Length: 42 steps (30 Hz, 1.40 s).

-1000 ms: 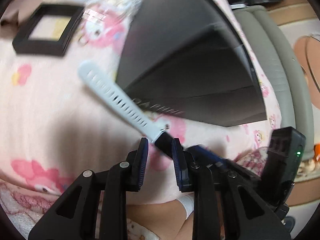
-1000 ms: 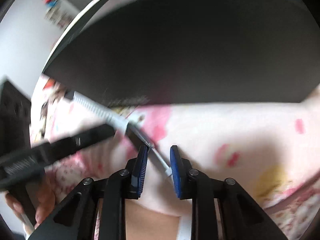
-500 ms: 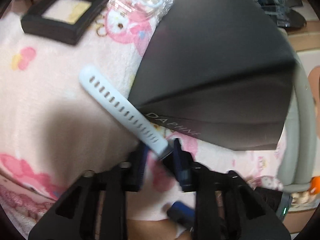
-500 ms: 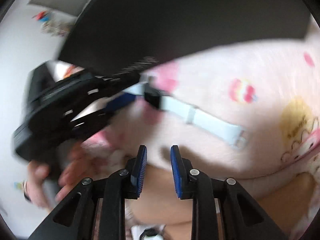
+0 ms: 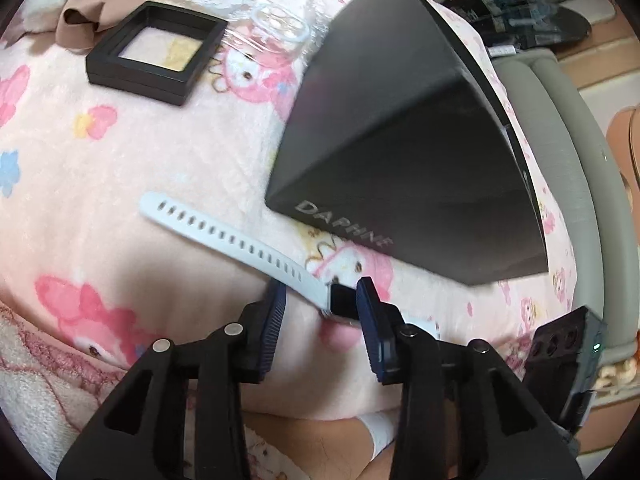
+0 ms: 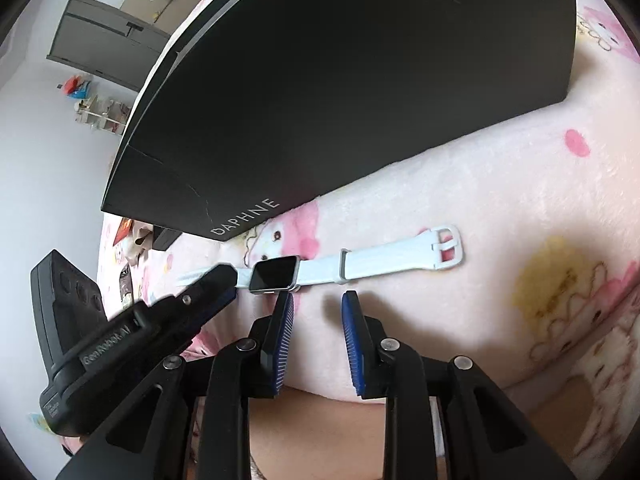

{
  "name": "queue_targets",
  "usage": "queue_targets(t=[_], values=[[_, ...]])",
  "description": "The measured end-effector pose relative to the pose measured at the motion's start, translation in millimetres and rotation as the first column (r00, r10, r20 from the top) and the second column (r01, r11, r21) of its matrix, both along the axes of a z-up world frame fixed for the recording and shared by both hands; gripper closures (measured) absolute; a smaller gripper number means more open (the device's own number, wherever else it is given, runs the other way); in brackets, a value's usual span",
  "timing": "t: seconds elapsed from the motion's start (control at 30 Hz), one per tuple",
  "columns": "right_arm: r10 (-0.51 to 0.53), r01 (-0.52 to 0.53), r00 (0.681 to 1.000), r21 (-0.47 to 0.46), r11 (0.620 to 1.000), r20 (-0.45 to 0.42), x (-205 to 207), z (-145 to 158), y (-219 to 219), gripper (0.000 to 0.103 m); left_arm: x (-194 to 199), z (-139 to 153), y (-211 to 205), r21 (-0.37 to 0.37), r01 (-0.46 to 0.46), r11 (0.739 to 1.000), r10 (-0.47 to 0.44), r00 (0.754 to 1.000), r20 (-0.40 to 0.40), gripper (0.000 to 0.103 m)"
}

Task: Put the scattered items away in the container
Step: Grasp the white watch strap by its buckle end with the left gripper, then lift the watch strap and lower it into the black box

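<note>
A: The blanket (image 5: 132, 168) looks like soft fleece, the black box (image 6: 340, 92) matt card.

B: Yes. The watch (image 6: 276, 274) strap seems smooth rubber, perhaps; its screen is glossy.

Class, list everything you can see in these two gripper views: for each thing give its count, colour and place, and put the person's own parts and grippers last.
Smartwatch: one, black face, pale blue strap, lying flat on the blanket in front of the box.
Box: one, black, lettered DAPHNE, on the blanket behind the watch.
Display frame: one, black with a clear window, far left on the blanket.
Clear plastic case: one, transparent, beyond the frame.
Brown cloth: one, far left corner.
Blanket: one, pink, cartoon print, under everything.
Grey cushion: one, right edge.
Left gripper: black with blue pads, jaws opening around the watch face.
Right gripper: same, jaws opening, nothing between them.
</note>
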State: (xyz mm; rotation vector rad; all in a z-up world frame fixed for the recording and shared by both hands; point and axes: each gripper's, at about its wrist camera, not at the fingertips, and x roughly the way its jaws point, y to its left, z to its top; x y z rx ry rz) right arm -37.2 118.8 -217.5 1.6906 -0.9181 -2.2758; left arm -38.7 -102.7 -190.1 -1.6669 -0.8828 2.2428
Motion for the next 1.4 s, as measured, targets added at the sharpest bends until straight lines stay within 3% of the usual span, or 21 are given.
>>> queue_targets(t=[0.07, 0.13, 0.3, 0.33, 0.37, 0.47, 0.6, 0.67, 0.7, 0.73, 0.77, 0.8, 0.87, 0.9, 0.93, 0.97, 1.07, 1.13, 1.23, 1.4], values=[[-0.062, 0.062, 0.998, 0.014, 0.998, 0.026, -5.3, -10.8, 7.1, 0.077, -2.2, -3.0, -4.3, 0.001, -0.029, 1.000, 0.029, 0.999, 0.016, 0.066], [-0.117, 0.119, 0.992, -0.034, 0.992, 0.042, -7.3, -17.9, 13.2, 0.075, -3.5, -5.1, -5.5, -0.009, -0.045, 0.999, 0.045, 0.999, 0.024, 0.066], [-0.176, 0.174, 0.984, -0.070, 0.982, -0.032, -11.7, -23.5, 13.8, 0.075, -10.4, -11.5, -7.8, -0.016, -0.073, 0.997, 0.074, 0.997, 0.038, 0.068], [-0.169, 0.166, 0.985, -0.059, 0.984, -0.044, -11.2, -22.3, 11.6, 0.078, -10.8, -12.7, -10.4, -0.013, -0.082, 0.997, 0.083, 0.995, 0.048, 0.081], [-0.149, 0.148, 0.987, -0.030, 0.989, -0.056, -10.6, -20.1, 7.6, 0.089, -10.0, -12.0, -11.5, -0.020, -0.084, 0.996, 0.085, 0.995, 0.044, 0.096], [-0.098, 0.098, 0.991, 0.000, 0.995, -0.087, -5.5, -9.8, -2.6, 0.096, 0.4, 0.9, -9.7, -0.013, -0.054, 0.998, 0.054, 0.998, -0.018, 0.101], [0.003, 0.013, 0.975, 0.070, 0.997, -0.221, 13.2, 36.2, -14.7, 0.097, 20.7, 37.1, -5.8, -0.007, -0.009, 1.000, 0.008, 0.994, -0.113, 0.102], [0.033, -0.011, 0.958, 0.079, 0.997, -0.285, 11.4, 66.0, -24.7, 0.097, 29.1, 72.0, -32.6, 0.013, 0.018, 1.000, -0.016, 0.984, -0.179, 0.102], [0.041, -0.017, 0.950, 0.079, 0.997, -0.310, 12.1, 79.0, -21.7, 0.097, 31.1, 88.3, -29.8, 0.016, 0.032, 0.999, -0.028, 0.975, -0.219, 0.102], [0.048, -0.023, 0.941, 0.079, 0.997, -0.336, -9.4, 83.4, -30.8, 0.097, 28.6, 95.7, 0.3, 0.011, 0.040, 0.999, -0.036, 0.967, -0.254, 0.102], [0.055, -0.029, 0.927, 0.076, 0.997, -0.371, -17.8, 100.1, -27.8, 0.097, 19.0, 112.3, 3.0, 0.005, 0.050, 0.999, -0.046, 0.955, -0.291, 0.102], [0.059, -0.035, 0.920, 0.068, 0.997, -0.388, -18.1, 119.9, 6.3, 0.097, 4.4, 127.1, 4.1, 0.009, 0.059, 0.998, -0.054, 0.948, -0.313, 0.102], [0.064, -0.051, 0.909, 0.041, 0.998, -0.412, -33.7, 141.2, 8.0, 0.097, -29.1, 149.1, 24.4, 0.019, 0.078, 0.997, -0.066, 0.933, -0.353, 0.101], [0.072, -0.059, 0.907, 0.042, 0.997, -0.415, -36.8, 162.5, 49.8, 0.097, -56.3, 159.8, 45.4, 0.011, 0.071, 0.997, -0.062, 0.931, -0.359, 0.101], [0.077, -0.062, 0.910, 0.052, 0.997, -0.407, -59.2, 171.6, 62.2, 0.097, -76.4, 165.3, 58.3, 0.007, 0.068, 0.998, -0.061, 0.934, -0.351, 0.101], [0.090, -0.072, 0.914, 0.060, 0.996, -0.395, -72.2, 187.6, 76.9, 0.097, -98.2, 164.7, 68.4, 0.008, 0.068, 0.998, -0.061, 0.942, -0.331, 0.101], [0.113, -0.080, 0.935, 0.109, 0.991, -0.337, -130.2, 186.6, 83.7, 0.097, -149.4, 154.2, 77.6, 0.003, 0.068, 0.998, -0.065, 0.964, -0.257, 0.101], [0.139, -0.097, 0.946, 0.156, 0.983, -0.292, -155.0, 172.3, 86.5, 0.096, -166.0, 147.9, 69.6, -0.024, 0.059, 0.998, -0.063, 0.972, -0.227, 0.101], [0.146, -0.112, 0.966, 0.166, 0.980, -0.211, -190.4, 140.9, 90.0, 0.096, -192.1, 109.6, 88.2, -0.049, 0.042, 0.998, -0.051, 0.982, -0.183, 0.101], [0.211, -0.185, 0.965, 0.163, 0.969, -0.156, -234.4, 99.5, 81.2, 0.096, -224.6, 68.3, 86.5, -0.063, 0.009, 0.998, -0.015, 0.996, -0.086, 0.101]])
